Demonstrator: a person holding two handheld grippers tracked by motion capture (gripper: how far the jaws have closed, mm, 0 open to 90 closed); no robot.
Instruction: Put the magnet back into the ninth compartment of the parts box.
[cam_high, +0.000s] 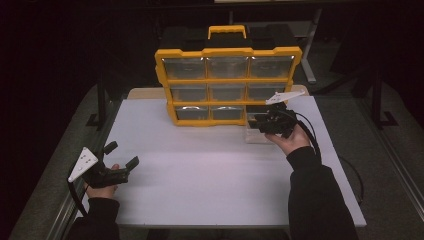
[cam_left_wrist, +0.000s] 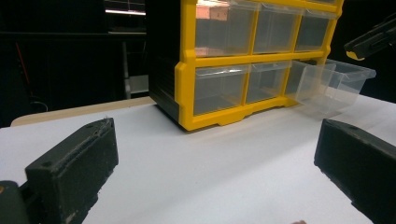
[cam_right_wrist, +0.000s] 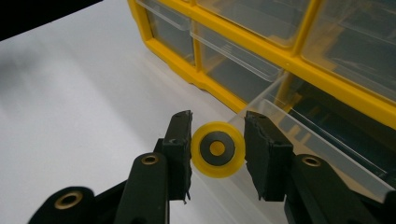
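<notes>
Yellow wheel (cam_right_wrist: 217, 149), grey hub, clamped between right gripper (cam_high: 260, 122) jaws, just above clear drawer (cam_left_wrist: 334, 84) pulled out from bottom-right slot of yellow organizer (cam_high: 227, 75). Organizer stands at table's (cam_high: 210, 185) 12 o'clock. Left gripper (cam_high: 122, 156) at 8 o'clock, jaws wide, holding nothing, hand (cam_high: 102, 190) gripping it.

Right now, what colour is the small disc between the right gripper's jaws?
Yellow small disc with a dark grey ring; right gripper view.

organizer (cam_high: 228, 86): 1 | drawers (cam_high: 227, 67): 9 | yellow wheel (cam_right_wrist: 217, 149): 1 | grippers (cam_high: 122, 161): 2
</notes>
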